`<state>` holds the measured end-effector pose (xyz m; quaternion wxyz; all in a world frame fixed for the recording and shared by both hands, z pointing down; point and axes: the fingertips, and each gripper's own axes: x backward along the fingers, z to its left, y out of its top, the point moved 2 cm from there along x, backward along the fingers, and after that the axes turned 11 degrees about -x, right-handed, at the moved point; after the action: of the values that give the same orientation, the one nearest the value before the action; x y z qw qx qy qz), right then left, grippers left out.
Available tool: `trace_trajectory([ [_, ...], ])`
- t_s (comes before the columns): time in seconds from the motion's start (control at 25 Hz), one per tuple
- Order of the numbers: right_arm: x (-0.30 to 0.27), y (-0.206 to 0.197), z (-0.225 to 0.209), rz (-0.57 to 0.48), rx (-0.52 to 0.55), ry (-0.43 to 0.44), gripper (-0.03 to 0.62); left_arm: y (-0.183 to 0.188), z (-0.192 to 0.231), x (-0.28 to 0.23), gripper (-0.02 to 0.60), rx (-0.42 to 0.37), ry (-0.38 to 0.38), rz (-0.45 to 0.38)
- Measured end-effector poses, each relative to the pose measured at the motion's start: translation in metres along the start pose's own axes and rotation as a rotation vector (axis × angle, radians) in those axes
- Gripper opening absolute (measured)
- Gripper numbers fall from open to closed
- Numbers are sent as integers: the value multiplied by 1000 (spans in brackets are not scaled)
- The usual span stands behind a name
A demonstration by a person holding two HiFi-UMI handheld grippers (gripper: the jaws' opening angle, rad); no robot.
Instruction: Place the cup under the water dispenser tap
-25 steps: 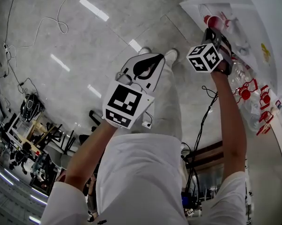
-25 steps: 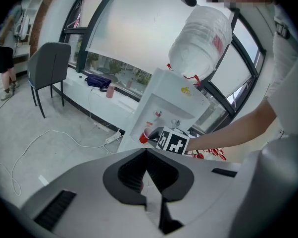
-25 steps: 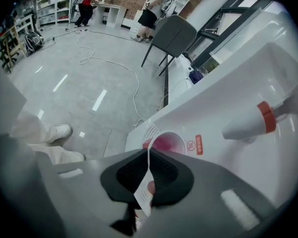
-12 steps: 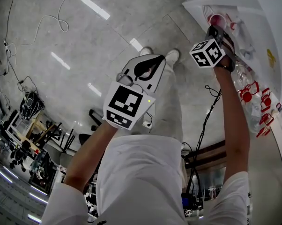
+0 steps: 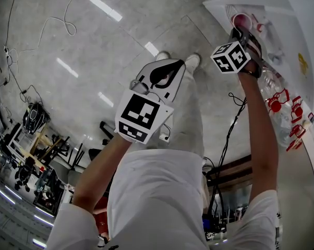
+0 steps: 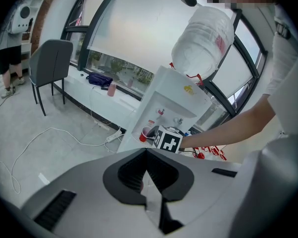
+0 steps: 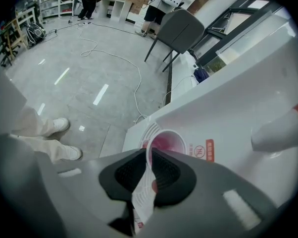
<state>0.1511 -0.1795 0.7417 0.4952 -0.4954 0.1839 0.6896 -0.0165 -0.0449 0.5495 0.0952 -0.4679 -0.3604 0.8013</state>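
My right hand-held gripper (image 7: pixel 149 156) is opening its jaws, the red cup's (image 7: pixel 167 143) near wall between them. The cup stands on the drip tray (image 7: pixel 148 129), left of the tap (image 7: pixel 280 130). I should back away straight so I don't tip it. The left hand-held gripper (image 6: pixel 148 168) is closed and empty.

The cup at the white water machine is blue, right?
Not blue. The cup is red, as the right gripper view shows. It is at the white water machine, and its rim stands between the jaws of the right gripper, which are opening.
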Motion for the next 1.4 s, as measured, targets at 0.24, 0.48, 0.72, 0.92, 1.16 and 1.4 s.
trace_trajectory([
  [0.24, 1, -4, 0, -1, -10, 4, 74, -4, -3, 1, 0, -5, -1, 3],
  [0.48, 9, 3, 2, -16, -23, -1, 103, -3, 1, 7, 0, -10, -5, 2],
  [0.72, 24, 7, 1, -40, -48, -11, 112, -1, -2, 13, 0, -23, -2, -9],
  [0.92, 39, 13, 0, -65, -79, -5, 106, 2, -3, 21, 0, -41, -11, -13],
  [1.16, 62, 18, -3, -86, -108, -14, 48, 8, -6, 33, 0, -78, -18, -15],
  [1.4, 88, 19, -6, -103, -150, -25, 12, 18, -6, 44, 0, -100, -23, -31],
])
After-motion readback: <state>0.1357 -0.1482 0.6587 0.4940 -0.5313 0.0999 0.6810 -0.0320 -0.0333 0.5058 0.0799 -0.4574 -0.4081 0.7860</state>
